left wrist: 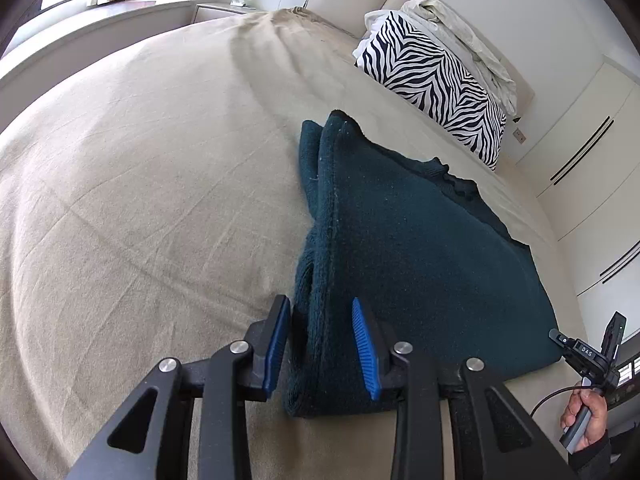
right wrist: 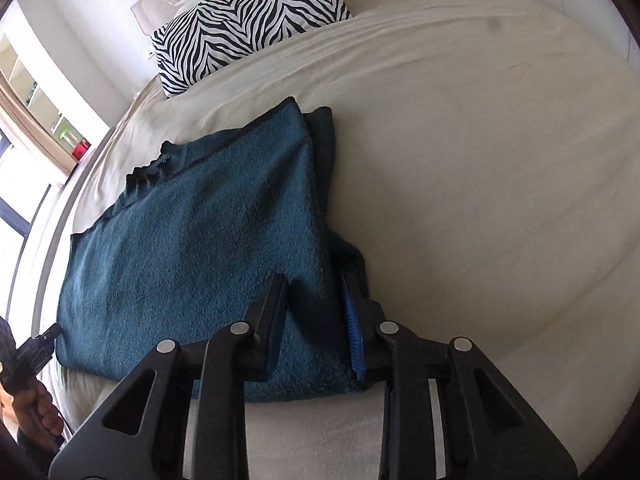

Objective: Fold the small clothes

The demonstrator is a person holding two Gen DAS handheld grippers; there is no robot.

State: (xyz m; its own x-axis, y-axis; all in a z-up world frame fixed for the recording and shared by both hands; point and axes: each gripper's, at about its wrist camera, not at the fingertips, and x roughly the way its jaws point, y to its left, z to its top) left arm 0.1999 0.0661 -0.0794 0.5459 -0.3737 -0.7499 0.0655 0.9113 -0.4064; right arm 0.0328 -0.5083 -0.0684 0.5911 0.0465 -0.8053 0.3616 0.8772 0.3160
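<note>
A dark teal knitted sweater (left wrist: 408, 248) lies flat on the beige bed sheet (left wrist: 140, 184), its sleeves folded in along both sides. My left gripper (left wrist: 322, 312) is open, its blue pads straddling the sweater's near left corner. In the right wrist view the sweater (right wrist: 192, 240) fills the left middle. My right gripper (right wrist: 316, 292) is open, its pads straddling the sweater's near right corner. The right gripper also shows from outside at the left wrist view's lower right edge, in a hand (left wrist: 588, 416).
A zebra-striped pillow (left wrist: 436, 80) and a crumpled cream cloth (left wrist: 460, 24) lie at the head of the bed. White wardrobe doors (left wrist: 592, 184) stand to the right. A windowsill (left wrist: 100, 16) runs along the far left, with a bedside table (left wrist: 218, 10).
</note>
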